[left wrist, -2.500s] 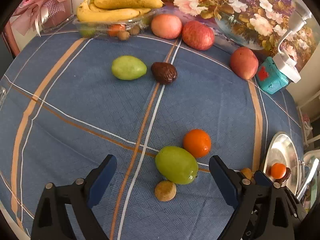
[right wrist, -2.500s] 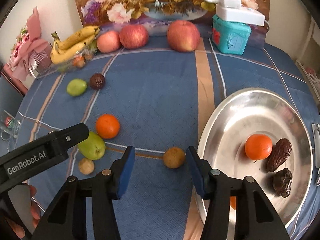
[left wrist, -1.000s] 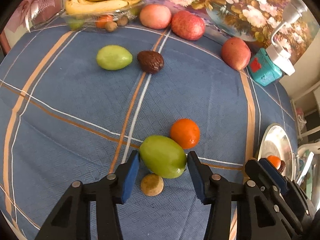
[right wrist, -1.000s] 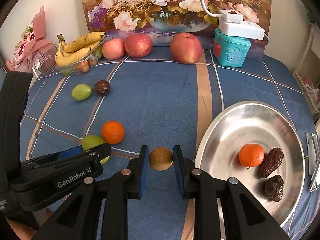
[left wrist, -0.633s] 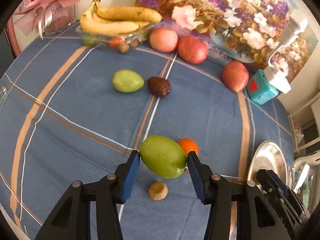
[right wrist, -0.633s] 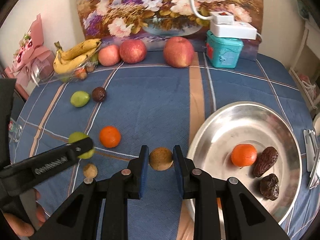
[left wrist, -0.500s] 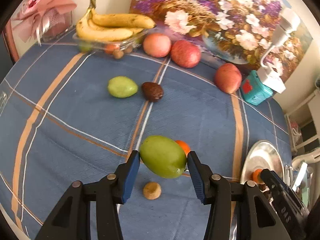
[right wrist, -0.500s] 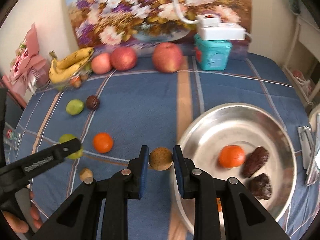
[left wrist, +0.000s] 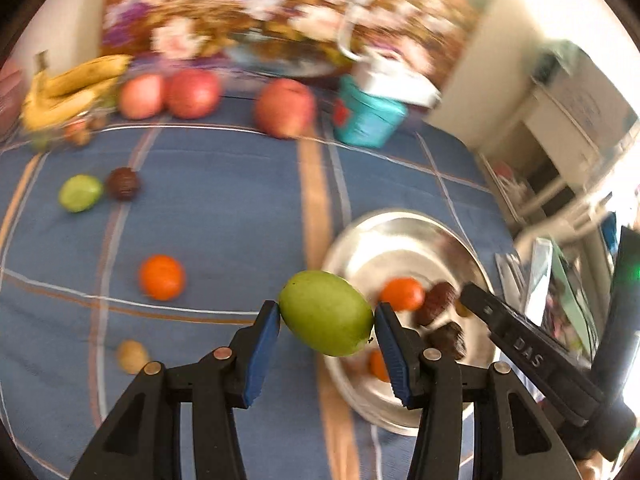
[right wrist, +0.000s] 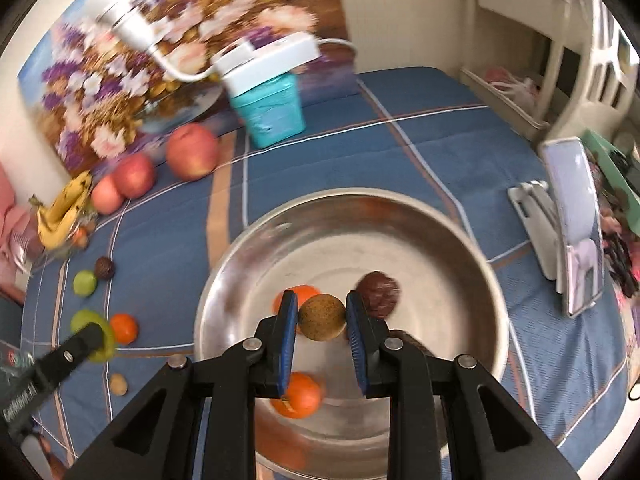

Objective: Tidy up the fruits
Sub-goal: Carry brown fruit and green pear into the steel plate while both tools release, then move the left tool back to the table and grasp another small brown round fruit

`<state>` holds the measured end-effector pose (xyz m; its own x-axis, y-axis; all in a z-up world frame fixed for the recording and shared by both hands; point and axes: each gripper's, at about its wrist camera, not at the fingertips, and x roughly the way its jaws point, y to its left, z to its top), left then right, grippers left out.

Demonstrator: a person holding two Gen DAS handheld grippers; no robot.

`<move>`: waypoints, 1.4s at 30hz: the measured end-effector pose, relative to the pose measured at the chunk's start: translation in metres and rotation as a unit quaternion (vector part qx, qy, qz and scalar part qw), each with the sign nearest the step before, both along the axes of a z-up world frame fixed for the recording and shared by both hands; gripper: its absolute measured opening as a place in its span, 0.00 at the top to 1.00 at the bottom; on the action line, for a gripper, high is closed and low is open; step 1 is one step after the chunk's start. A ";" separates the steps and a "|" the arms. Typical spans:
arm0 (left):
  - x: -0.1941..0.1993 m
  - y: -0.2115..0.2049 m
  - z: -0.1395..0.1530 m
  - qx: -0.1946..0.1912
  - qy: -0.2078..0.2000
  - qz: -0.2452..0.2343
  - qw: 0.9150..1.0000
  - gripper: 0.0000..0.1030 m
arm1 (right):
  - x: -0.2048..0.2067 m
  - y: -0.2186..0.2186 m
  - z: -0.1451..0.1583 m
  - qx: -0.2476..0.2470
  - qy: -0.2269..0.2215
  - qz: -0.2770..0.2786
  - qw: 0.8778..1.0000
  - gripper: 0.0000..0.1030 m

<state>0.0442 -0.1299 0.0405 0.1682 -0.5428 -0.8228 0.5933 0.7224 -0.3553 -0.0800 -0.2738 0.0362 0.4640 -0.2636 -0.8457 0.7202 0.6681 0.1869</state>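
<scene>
My left gripper [left wrist: 327, 313] is shut on a large green fruit [left wrist: 326, 312], held in the air beside the left rim of the silver plate [left wrist: 400, 220]. My right gripper [right wrist: 322, 308] is shut on a small round brown fruit [right wrist: 322, 317] and hangs over the middle of the plate [right wrist: 360, 196]. In the plate lie an orange [right wrist: 298, 396], a second orange [right wrist: 304, 292] partly hidden behind the finger, and a dark wrinkled fruit [right wrist: 378, 290]. On the blue cloth remain an orange [left wrist: 162, 277], a small brown fruit [left wrist: 132, 356], a green fruit [left wrist: 80, 193] and a dark fruit [left wrist: 123, 184].
Apples [left wrist: 284, 108] and bananas [left wrist: 72, 88] line the back of the table before a flower painting. A teal box [left wrist: 368, 120] with a white lamp stands at the back right. A phone on a stand [right wrist: 576, 232] sits right of the plate.
Both grippers have lifted their fruits and swung right. The brown fruit has moved from left of the plate to over it; the green fruit has come up to the plate's rim.
</scene>
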 end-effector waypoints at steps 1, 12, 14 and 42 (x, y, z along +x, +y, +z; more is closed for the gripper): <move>-0.006 -0.009 -0.001 0.005 -0.004 -0.013 1.000 0.49 | -0.003 -0.002 0.001 -0.001 -0.001 -0.002 1.000 0.75; -0.025 -0.042 -0.024 0.061 -0.015 -0.049 0.997 0.49 | -0.010 -0.008 -0.017 0.025 0.029 -0.004 0.999 0.74; -0.027 -0.043 -0.022 0.061 -0.022 -0.055 0.996 0.48 | -0.010 -0.009 -0.021 0.035 0.031 -0.004 0.999 0.74; 0.034 0.045 -0.026 0.120 -0.024 0.111 0.986 0.24 | 0.008 0.016 -0.024 0.031 0.044 0.037 0.998 0.50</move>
<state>0.0785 -0.0848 0.0146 0.3032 -0.2792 -0.9111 0.4224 0.8964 -0.1341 -0.0721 -0.2582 0.0125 0.4028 -0.1767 -0.8981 0.6850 0.7089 0.1678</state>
